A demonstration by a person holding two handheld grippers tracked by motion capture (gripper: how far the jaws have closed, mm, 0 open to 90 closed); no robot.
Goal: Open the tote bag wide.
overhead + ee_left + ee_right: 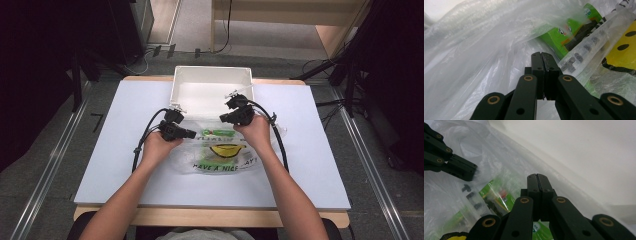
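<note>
both tools, left tool & right tool, pinch the plastic bag mouth at frame centre on the counter, green packet inside; lift into white bin prob. left.

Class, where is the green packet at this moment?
The green packet lies inside the clear plastic bag at the table's middle in the high view, between the left gripper and right gripper, just before the white bin.

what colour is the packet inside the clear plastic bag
Bright green packet inside the bag; clearest in the left gripper view.
</note>
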